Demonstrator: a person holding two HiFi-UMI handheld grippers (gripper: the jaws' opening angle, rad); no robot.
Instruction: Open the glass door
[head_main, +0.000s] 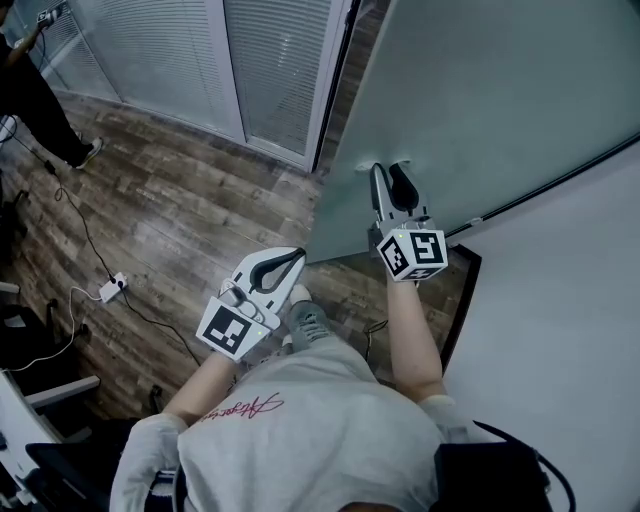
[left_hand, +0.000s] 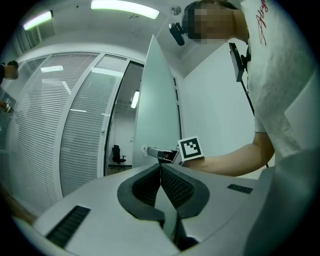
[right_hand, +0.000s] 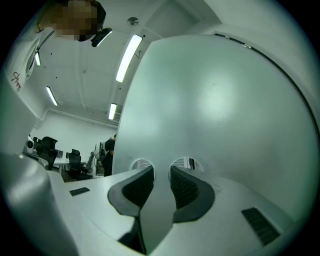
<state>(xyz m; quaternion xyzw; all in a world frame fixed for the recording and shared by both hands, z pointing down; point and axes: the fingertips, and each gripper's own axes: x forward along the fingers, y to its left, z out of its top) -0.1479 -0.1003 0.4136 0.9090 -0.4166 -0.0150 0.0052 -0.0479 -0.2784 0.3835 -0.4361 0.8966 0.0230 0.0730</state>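
touching glass door, right claw

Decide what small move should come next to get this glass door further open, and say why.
Probably push the right gripper forward so the glass door swings wider. Its jaws stand apart, tips at the pane near its free edge, gripping nothing, and the door is only partly open. The left gripper, shut and empty, hangs back.

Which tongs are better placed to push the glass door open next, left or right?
Right. The right tongs have their tips at the glass door, jaws apart; the left tongs are shut and off to its side.
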